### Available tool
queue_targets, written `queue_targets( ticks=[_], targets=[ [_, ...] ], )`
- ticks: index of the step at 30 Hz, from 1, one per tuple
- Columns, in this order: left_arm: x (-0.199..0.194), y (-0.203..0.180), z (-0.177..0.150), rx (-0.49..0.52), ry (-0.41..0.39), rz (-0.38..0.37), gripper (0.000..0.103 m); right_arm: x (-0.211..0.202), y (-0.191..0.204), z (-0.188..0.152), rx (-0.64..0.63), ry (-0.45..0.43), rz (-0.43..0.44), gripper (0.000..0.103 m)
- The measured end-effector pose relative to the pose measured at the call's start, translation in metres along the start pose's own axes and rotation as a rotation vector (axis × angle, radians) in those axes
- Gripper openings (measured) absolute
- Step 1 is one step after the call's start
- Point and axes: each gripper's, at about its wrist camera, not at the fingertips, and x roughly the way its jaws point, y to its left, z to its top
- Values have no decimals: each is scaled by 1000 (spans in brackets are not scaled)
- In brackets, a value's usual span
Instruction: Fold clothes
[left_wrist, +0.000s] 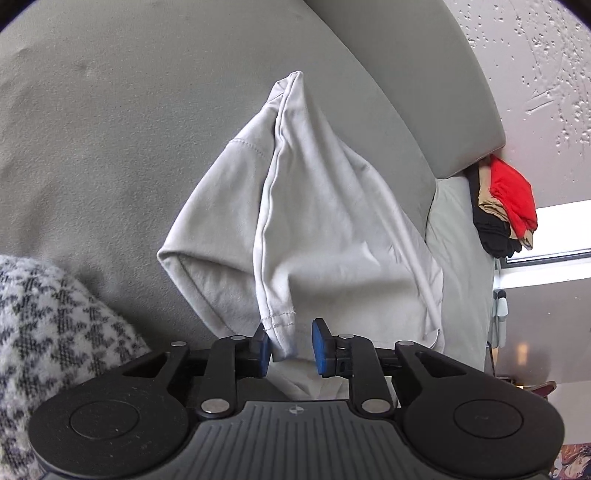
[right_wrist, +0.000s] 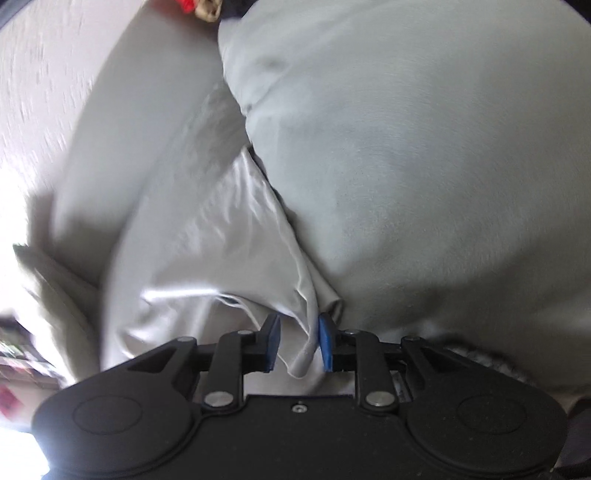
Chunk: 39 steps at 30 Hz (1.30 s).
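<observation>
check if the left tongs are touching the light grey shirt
Touching. In the left wrist view the light grey shirt has its hemmed corner hanging between the left tongs, pressed against the left blue pad; a gap remains to the other pad.

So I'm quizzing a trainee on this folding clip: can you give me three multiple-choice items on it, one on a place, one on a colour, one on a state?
1. Where does the stack of folded clothes sit?
A. on the sofa's armrest by the wall
B. on the floor
C. on the patterned blanket

2. What colour is the top garment of that stack?
A. blue
B. red
C. green

3. How do the left tongs stand?
A. pads pressed together with nothing between
B. pads apart with a hem of the light grey T-shirt between them
C. out of view

Key: 1 A, the stack of folded clothes rests on the sofa end by the wall. 2 B, its top garment is red. 3 B, the left tongs show a gap around the light grey T-shirt.
</observation>
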Motion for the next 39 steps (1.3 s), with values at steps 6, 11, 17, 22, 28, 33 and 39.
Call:
queue_targets(
  ticks=[6, 11, 17, 22, 28, 33, 39],
  targets=[
    [3, -3, -1, 7, 1, 14, 19, 9, 12, -7, -153, 57, -121, 5],
    [-2, -3, -2, 1, -13, 22, 2, -9, 6, -10, -102, 27, -34, 4],
    [-31, -32, 27, 12, -65, -84, 2, -37, 14, 3, 119, -26, 311, 4],
    [-55, -72, 98, -5, -156, -160, 2, -44, 65, 50, 171, -113, 401, 4],
    [-57, -115, 193, 7, -274, -166, 2, -24, 128, 131, 168, -239, 341, 4],
    [-29, -131, 249, 26, -307, -151, 2, 16, 155, 185, 189, -270, 320, 4],
    [12, -137, 290, 27, -291, -116, 1, 53, 166, 224, 195, -277, 286, 4]
  ],
)
